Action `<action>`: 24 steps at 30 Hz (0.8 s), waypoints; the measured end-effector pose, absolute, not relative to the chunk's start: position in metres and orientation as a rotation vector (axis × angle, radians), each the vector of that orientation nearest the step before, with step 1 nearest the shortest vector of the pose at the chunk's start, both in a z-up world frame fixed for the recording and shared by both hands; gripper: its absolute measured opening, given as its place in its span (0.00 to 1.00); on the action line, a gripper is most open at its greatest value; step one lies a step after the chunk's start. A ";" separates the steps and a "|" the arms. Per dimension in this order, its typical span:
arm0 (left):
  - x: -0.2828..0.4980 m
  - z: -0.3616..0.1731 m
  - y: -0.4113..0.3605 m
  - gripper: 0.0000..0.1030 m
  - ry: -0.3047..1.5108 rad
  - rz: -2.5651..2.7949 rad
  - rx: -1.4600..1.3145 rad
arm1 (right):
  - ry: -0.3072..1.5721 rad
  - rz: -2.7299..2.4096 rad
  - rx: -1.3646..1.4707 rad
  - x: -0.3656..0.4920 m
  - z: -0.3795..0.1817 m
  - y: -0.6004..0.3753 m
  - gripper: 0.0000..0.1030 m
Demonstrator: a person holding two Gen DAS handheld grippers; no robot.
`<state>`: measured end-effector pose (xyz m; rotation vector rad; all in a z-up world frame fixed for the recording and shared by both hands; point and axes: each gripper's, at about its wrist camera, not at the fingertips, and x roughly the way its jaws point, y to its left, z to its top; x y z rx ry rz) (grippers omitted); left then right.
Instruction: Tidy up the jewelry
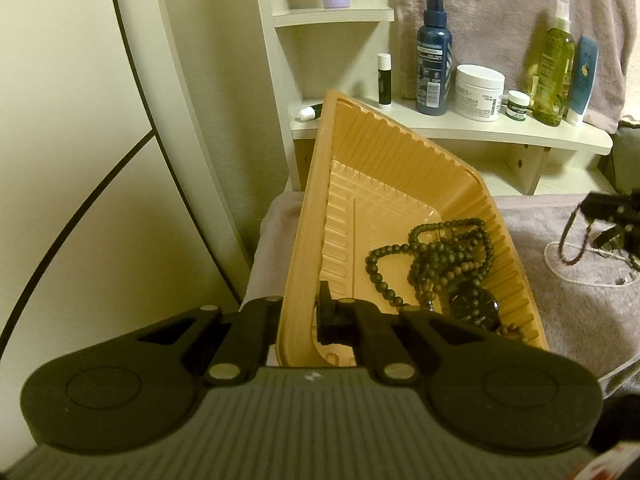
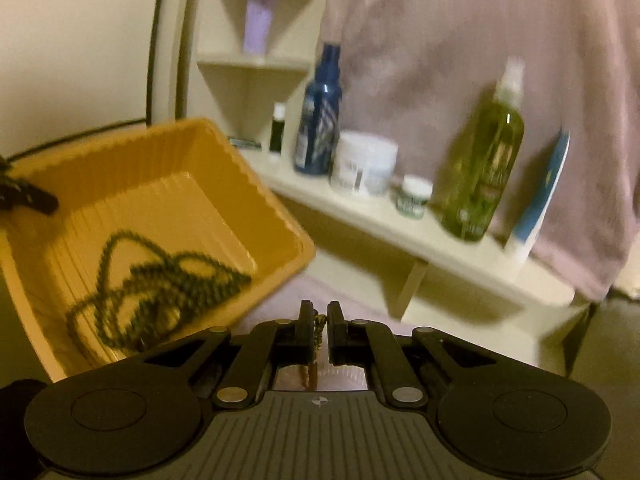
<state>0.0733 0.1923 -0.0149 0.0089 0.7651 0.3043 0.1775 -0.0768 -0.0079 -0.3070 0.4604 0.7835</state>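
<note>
- Behind everything hangs a mauve fleece blanket (image 1: 500,8), with a cream wooden corner shelf (image 1: 460,130) in front of it carrying a dark blue spray bottle (image 1: 434,56), a white cream jar (image 1: 479,92) and a green oil bottle with a pump top (image 1: 554,64).
- My left gripper (image 1: 302,320) is clamped tight on the near wall of an orange ribbed plastic tray (image 1: 384,152), one finger outside and one inside, and the tray sits tilted.
- Inside the tray lie tangled dark green bead necklaces (image 1: 432,256) and a black-faced wristwatch (image 1: 476,308).
- My right gripper (image 2: 319,330) is pinched nearly shut on a thin brownish beaded strand (image 2: 319,326), which dangles between the pads beside the tray.
- More jewelry, including a white pearl string (image 1: 580,272), lies on the blanket-covered surface to the tray's right.
</note>
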 end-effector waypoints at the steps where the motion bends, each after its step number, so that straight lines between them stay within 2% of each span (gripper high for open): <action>1: 0.073 -0.015 0.192 0.04 0.765 0.305 0.010 | 0.449 0.787 -0.304 0.176 -0.003 -0.076 0.06; 14: 0.074 -0.014 0.192 0.04 0.763 0.301 0.006 | 0.379 0.941 -0.201 0.165 0.053 -0.038 0.06; 24: 0.073 -0.015 0.193 0.04 0.764 0.300 0.004 | 0.518 1.086 -0.143 0.148 0.029 0.006 0.06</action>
